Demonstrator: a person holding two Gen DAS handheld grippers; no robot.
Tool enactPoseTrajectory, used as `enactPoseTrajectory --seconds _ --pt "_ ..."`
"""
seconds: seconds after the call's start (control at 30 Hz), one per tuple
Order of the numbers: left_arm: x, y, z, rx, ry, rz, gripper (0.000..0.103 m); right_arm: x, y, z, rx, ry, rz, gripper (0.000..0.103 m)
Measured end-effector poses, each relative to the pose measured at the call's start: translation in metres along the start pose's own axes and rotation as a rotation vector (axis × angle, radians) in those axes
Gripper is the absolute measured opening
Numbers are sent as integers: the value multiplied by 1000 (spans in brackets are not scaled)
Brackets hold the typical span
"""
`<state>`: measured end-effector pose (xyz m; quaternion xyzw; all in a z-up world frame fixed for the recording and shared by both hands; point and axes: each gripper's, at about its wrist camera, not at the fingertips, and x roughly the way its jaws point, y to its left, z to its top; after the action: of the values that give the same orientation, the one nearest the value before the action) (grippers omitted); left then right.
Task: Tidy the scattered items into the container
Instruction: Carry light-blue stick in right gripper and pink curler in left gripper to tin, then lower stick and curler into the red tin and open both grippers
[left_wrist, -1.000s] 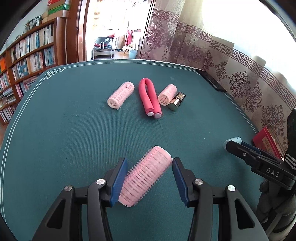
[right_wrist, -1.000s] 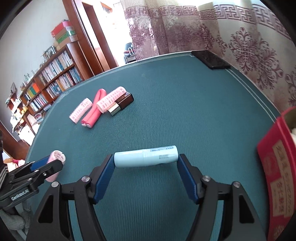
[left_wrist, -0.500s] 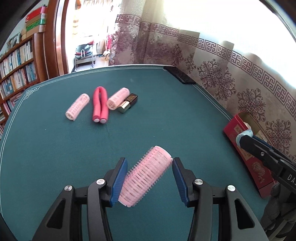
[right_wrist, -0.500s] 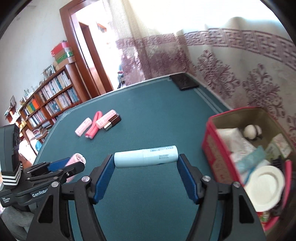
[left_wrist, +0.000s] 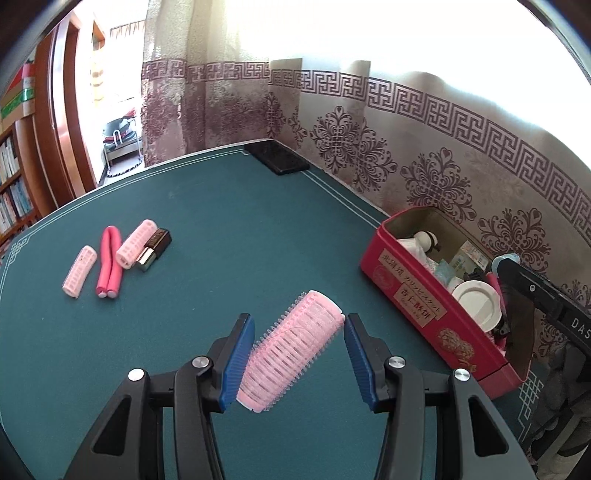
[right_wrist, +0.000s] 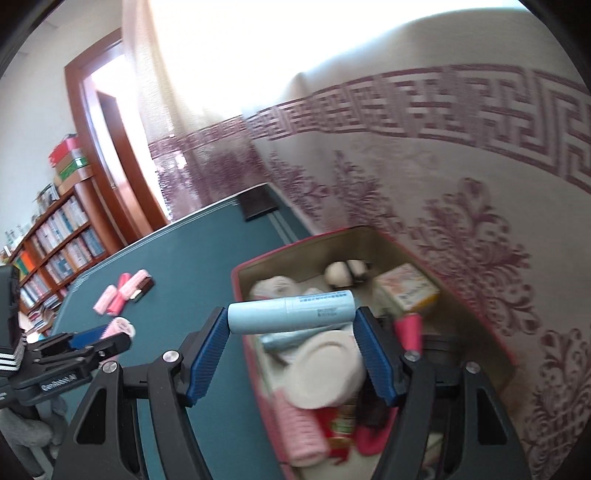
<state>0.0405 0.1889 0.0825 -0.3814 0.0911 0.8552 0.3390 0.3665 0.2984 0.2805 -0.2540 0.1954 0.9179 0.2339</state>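
right wrist view: my right gripper (right_wrist: 291, 349) clamps the blue tube (right_wrist: 291, 312) above the crowded red tin (right_wrist: 245, 341); left gripper (left_wrist: 299, 356) pinches a pink roller (left_wrist: 290, 356), tin at three o'clock.

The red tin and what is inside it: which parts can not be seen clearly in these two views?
- Red tin, left wrist view: the right gripper covers its near end.
- Right wrist view: motion blur smears the contents; the light blue tube and the jaws cover the middle.
- Tin label: print too small to read.
- Large pink roller: its underside is hidden.
- Left gripper, right wrist view: seen side-on, its grip is hard to judge.
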Motion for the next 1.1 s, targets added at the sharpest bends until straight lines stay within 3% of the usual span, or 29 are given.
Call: enactPoseTrajectory --seconds 0.2,0.6,0.87,0.9,0.93,1.0,1.1 --pt "3 -39 19 67 -19 -64 52 -3 -32 0 44 -1 -48 73" --pt "21 -120 64 199 -74 -194 52 -4 -50 0 59 2 -74 73" --pt "42 -131 78 187 -69 -218 53 -2 -56 -5 69 21 -82 73" --pt "43 -131 79 185 -68 -222 56 -1 -55 -6 69 23 -80 73" --pt "44 -131 79 182 -67 -226 68 -1 -55 -6 70 24 -78 73" --pt "47 -130 79 172 -65 -234 83 1 -55 -6 73 25 -74 73" --pt "48 -125 76 160 -58 -227 83 2 -58 -5 101 24 -86 80"
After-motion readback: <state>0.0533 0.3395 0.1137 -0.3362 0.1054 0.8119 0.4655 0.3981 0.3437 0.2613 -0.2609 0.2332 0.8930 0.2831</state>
